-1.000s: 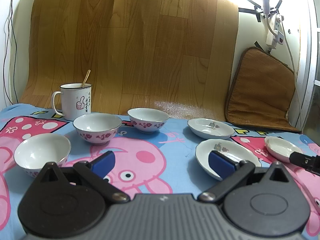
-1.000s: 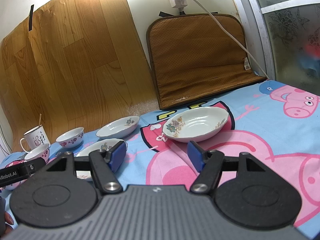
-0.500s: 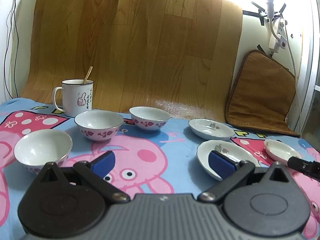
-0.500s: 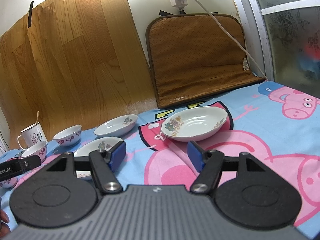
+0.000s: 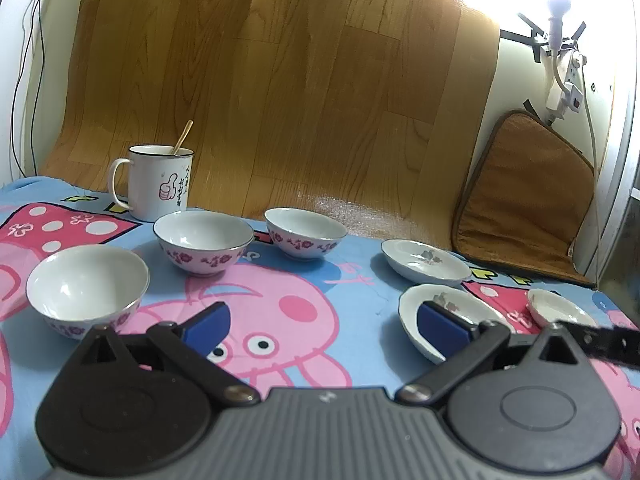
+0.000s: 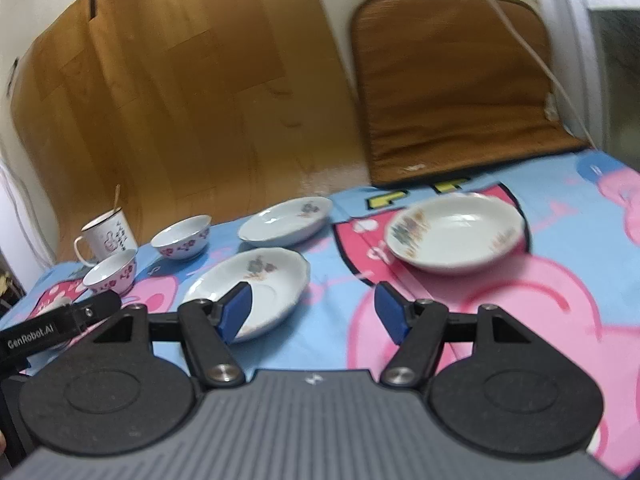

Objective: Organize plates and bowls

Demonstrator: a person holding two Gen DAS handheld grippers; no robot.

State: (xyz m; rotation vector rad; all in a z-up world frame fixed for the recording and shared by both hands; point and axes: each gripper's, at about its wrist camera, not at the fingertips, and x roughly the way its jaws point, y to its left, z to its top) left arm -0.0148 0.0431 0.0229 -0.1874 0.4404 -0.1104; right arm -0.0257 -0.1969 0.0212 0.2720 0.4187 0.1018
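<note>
Swung leftward since earlier, the right hand-held gripper [image 6: 314,312] hangs wide and empty; the left hand-held gripper [image 5: 324,326] likewise gapes.

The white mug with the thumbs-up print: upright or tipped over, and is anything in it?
Upright. The mug stands on its base on the cloth, rim level, with a spoon handle sticking out. Whether it holds liquid cannot be told.

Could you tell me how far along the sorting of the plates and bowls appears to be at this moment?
Nothing looks done: the three bowls stand apart and the three plates lie separately. Nothing is in hand: the left gripper and right gripper are open and empty above the cloth. All gathering remains.
</note>
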